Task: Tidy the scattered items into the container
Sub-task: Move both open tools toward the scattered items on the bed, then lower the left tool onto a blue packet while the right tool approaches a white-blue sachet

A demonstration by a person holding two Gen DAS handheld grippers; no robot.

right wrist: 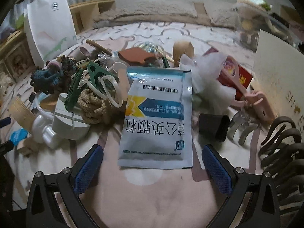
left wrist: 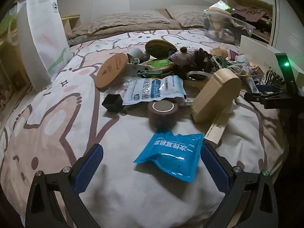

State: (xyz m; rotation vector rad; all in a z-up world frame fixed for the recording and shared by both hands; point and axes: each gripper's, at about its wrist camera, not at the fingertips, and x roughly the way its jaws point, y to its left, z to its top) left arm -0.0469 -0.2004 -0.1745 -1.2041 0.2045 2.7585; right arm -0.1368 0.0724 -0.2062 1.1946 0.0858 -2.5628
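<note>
Clutter covers the bed, and with both tools spread apart and empty I judge the glossy blue plastic sachet [left wrist: 171, 154] between my left tool [left wrist: 152, 166] as light, slippery and soft, best pinched by its crimped edge.

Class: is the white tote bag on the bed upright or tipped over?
Upright: the white tote bag stands tall on the bedspread, handles up.

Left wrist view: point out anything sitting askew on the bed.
The round wooden lid stands tilted, propped against the clutter rather than lying flat. The beige brush also leans at an angle, bristle end down on the ruler. Both grippers are open and empty.
</note>
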